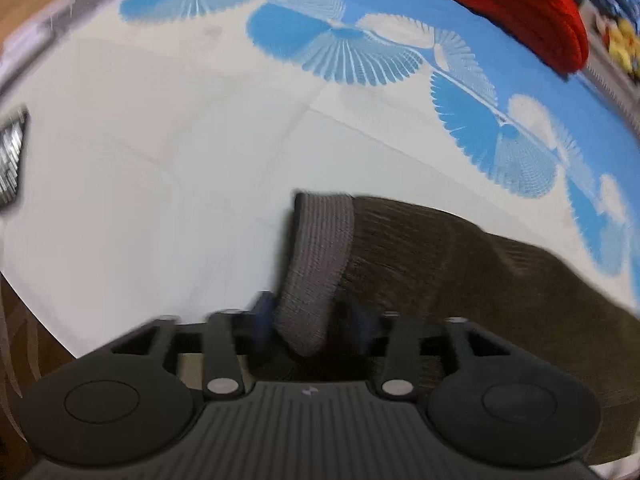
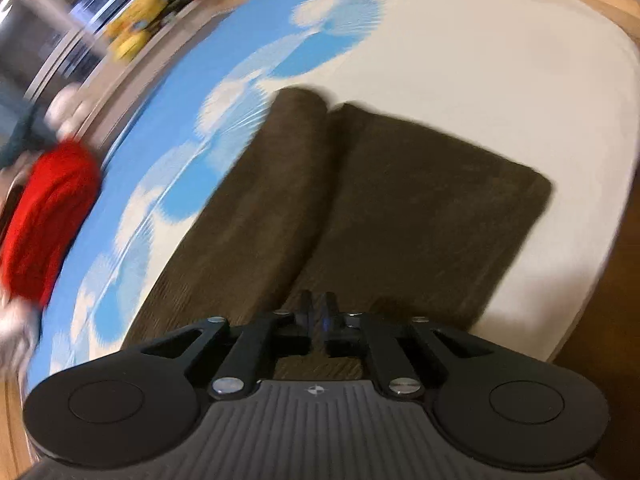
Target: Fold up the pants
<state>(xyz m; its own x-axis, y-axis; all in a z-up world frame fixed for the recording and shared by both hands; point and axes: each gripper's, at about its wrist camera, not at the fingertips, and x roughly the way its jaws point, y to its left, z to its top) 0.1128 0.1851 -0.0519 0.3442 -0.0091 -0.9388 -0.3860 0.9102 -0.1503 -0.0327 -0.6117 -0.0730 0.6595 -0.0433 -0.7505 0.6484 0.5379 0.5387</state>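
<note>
The left gripper [image 1: 308,316] clamps the grey ribbed cuff [image 1: 320,264] of the brown pants [image 2: 360,208], holding it just above the bed, while the right gripper [image 2: 319,316], low over the cloth, is pinched tight on a fold. The pants lie partly folded on a white sheet [image 2: 500,64] printed with blue fans; a red garment [image 1: 520,4] sits near its far edge.
</note>
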